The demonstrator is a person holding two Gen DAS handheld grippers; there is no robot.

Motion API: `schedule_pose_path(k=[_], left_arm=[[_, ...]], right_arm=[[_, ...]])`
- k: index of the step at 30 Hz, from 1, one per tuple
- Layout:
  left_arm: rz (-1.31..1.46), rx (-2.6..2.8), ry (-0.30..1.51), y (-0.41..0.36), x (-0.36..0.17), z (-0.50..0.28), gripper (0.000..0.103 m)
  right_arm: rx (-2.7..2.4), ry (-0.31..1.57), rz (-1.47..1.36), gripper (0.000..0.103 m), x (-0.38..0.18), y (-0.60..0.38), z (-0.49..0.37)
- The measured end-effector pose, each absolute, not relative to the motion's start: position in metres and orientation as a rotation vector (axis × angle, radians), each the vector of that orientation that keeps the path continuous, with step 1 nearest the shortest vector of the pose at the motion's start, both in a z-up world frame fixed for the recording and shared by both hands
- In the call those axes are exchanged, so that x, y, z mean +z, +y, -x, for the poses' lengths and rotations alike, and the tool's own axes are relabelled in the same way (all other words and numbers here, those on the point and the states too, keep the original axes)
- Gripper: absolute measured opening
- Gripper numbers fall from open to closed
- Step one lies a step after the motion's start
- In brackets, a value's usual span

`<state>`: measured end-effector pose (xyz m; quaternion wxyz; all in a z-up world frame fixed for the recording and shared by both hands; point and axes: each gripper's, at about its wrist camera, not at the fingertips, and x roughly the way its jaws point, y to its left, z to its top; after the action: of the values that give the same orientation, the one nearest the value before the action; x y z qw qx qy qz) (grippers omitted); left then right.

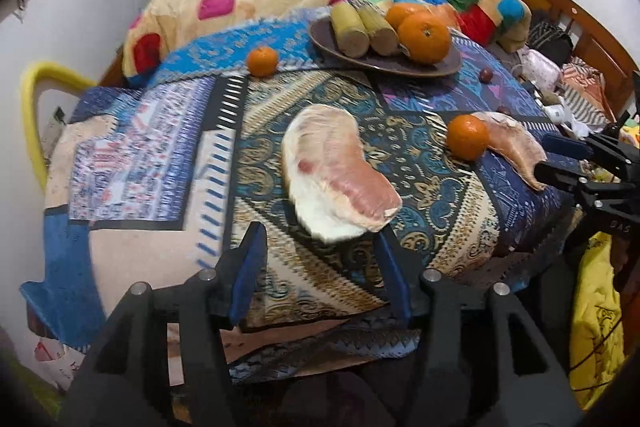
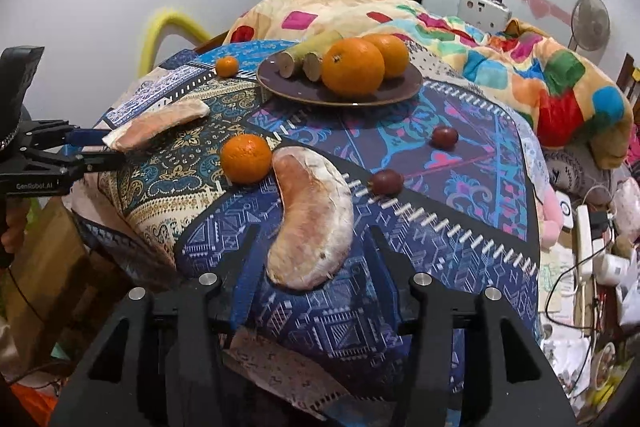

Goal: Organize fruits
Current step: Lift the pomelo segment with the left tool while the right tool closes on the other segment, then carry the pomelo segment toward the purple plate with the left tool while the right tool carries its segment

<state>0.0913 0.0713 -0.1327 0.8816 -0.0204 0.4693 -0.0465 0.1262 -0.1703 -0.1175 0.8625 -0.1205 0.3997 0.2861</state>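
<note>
My left gripper [image 1: 320,247] stands wide open and empty around the near end of the pale pink pomelo wedge [image 1: 336,171]; I should close gently. My right gripper [image 2: 308,263], equally spread and empty, straddles the second pink curved wedge [image 2: 312,223]. A small orange mandarin [image 2: 246,159] touches it; the brown plate [image 2: 340,97] waits beyond.

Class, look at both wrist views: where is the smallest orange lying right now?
The smallest orange lies on the patterned cloth, just left of the dark plate in both views, apart from its rim and far from both tools.
</note>
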Motion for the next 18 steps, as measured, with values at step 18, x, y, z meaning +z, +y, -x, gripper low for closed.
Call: schedule_pose_path(k=[18], left_arm=[[0.036, -0.112, 0.981, 0.058, -0.136, -0.128, 0.063]], right_arm=[[0.608, 0.822, 0.247, 0.038, -0.136, -0.154, -0.146]])
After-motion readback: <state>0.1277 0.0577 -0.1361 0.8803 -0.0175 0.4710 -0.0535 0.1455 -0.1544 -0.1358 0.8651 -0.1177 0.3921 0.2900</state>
